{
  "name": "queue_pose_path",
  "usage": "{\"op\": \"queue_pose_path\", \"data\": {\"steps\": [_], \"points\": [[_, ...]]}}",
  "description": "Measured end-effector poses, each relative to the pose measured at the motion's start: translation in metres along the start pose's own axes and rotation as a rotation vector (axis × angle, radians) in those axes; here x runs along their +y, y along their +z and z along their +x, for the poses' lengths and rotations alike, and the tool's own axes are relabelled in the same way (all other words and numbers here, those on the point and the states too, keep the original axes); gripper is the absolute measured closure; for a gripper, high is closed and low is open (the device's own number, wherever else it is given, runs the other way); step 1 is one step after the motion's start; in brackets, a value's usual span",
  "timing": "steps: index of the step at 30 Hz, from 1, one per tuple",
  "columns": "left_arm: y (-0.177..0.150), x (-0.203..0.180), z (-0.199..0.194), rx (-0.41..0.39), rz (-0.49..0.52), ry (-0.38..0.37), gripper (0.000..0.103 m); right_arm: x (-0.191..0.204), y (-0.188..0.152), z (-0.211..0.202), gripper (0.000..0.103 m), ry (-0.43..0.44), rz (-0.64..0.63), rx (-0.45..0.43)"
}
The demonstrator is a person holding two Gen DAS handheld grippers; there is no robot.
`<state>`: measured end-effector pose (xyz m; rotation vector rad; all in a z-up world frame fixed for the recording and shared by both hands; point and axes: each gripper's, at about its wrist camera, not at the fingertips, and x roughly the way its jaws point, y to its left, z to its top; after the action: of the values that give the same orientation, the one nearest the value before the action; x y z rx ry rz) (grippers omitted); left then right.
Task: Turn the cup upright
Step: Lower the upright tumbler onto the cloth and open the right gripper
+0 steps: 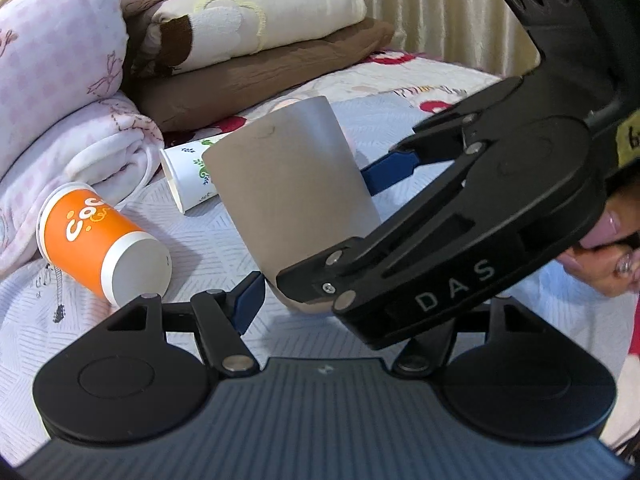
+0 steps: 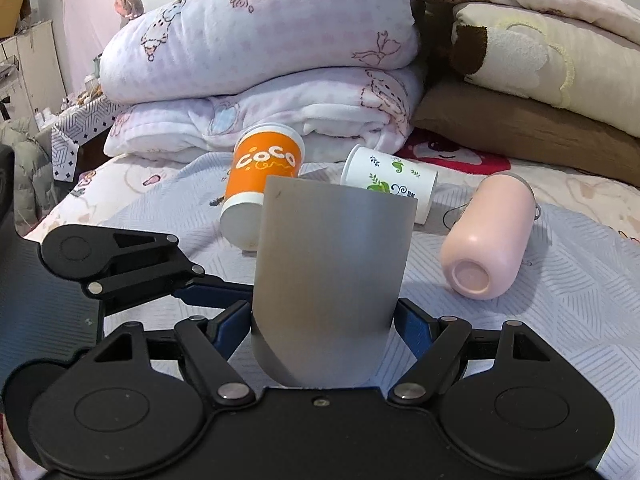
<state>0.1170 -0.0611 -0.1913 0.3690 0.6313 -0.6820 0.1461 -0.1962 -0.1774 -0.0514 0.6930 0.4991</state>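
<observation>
Right now your right gripper (image 2: 322, 322) is clamped on the grey cup (image 2: 332, 280), held mouth-up and slightly tilted over the quilted bedspread (image 2: 560, 280). Your left gripper (image 1: 320, 300) looks spread beside it, its grip uncertain. Beyond lie the orange cup (image 2: 262, 184), a leaf-print cup (image 2: 390, 178) and a pink bottle (image 2: 490, 238), then folded blankets (image 2: 260, 60).

Folded blankets (image 2: 260, 40), brown pillow (image 2: 520, 128)

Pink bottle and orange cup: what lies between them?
In the right wrist view, the white leaf-print cup lies between orange cup and pink bottle.
</observation>
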Motion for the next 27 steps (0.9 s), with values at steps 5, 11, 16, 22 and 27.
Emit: {"op": "queue_pose_path", "data": {"steps": [5, 11, 16, 22, 27], "points": [[0.003, 0.003, -0.004, 0.036, -0.046, -0.040, 0.037, 0.003, -0.002, -0.005, 0.020, 0.010, -0.011, 0.025], [0.002, -0.003, -0.011, 0.075, 0.009, -0.045, 0.035, 0.005, -0.005, -0.008, 0.020, 0.024, 0.011, 0.047], [0.006, -0.004, -0.015, 0.104, -0.003, -0.033, 0.035, 0.010, -0.006, -0.009, 0.020, 0.009, 0.003, 0.054], [0.018, 0.008, -0.023, 0.177, -0.075, -0.044, 0.035, 0.007, -0.002, -0.014, 0.020, 0.022, 0.063, 0.063], [0.022, 0.018, -0.038, 0.213, -0.142, -0.044, 0.036, 0.008, 0.000, -0.027, 0.020, 0.025, 0.086, 0.038]]}}
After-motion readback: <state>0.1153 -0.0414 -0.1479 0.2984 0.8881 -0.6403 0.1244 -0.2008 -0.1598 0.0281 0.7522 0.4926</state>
